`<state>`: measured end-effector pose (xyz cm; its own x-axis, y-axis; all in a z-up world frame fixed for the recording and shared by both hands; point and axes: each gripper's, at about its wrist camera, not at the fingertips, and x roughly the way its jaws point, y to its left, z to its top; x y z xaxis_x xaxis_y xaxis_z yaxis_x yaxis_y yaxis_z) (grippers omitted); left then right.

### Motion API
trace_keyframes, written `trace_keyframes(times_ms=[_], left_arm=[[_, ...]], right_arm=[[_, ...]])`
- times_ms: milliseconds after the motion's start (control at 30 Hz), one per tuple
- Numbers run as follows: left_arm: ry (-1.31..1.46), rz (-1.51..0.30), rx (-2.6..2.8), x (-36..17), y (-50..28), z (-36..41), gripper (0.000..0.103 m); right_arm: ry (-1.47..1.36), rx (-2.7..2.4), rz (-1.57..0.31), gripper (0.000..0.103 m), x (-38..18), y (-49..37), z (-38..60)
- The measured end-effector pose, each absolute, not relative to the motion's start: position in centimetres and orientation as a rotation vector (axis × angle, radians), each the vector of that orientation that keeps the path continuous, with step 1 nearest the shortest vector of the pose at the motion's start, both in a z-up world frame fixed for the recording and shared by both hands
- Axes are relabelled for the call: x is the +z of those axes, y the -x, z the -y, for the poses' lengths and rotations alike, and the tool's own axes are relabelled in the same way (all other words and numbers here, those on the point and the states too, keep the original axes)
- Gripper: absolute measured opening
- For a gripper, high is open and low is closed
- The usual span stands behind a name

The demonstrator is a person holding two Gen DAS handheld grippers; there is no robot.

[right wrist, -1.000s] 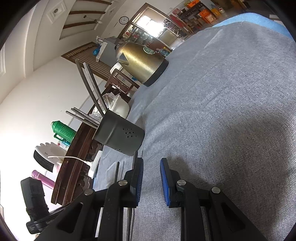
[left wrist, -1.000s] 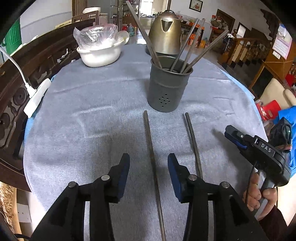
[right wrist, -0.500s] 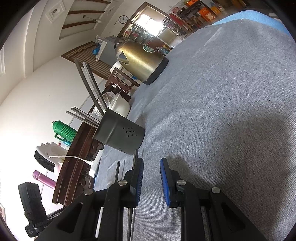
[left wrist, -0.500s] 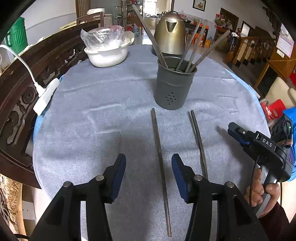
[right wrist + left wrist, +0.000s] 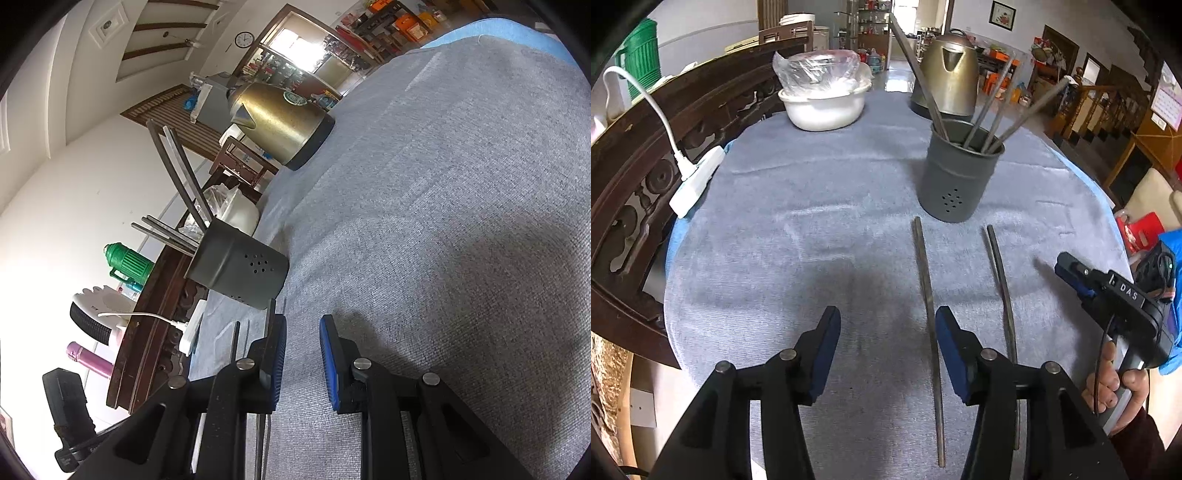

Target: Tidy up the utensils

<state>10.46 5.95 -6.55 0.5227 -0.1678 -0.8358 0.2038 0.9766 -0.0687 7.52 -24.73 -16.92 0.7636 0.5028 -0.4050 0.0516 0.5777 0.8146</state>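
Chopsticks [image 5: 927, 314] [image 5: 1001, 280] are lying on the table [image 5: 812, 221] before the holder [image 5: 956, 177]. Left gripper [image 5: 886, 350] fingers are gaping apart, empty. Right gripper [image 5: 303, 354] fingers are sitting slightly apart, empty.

Ahead of you on the surface [image 5: 812, 240] the utensil holder [image 5: 955, 181] stands upright toward the far right, with several chopsticks [image 5: 993, 107] leaning inside it. Behind the holder sits the kettle [image 5: 947, 74]; to the kettle's left is the bowl [image 5: 823, 107]. Two loose chopsticks lie side by side in front of the holder: the left chopstick [image 5: 925, 280] and, apart to its right, the right chopstick [image 5: 1001, 277]. At the surface's left edge lies the power strip [image 5: 696, 181].
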Motion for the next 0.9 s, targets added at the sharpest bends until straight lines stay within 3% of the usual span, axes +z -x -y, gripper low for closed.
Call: trace_keyframes(times_ms=[900], left_arm=[[-0.012,-0.957,-0.23,-5.2,-7.4,-7.9,0.056]], right_arm=[[-0.849,0.285,-0.69,0.022,-16.4,-7.2,23.2]])
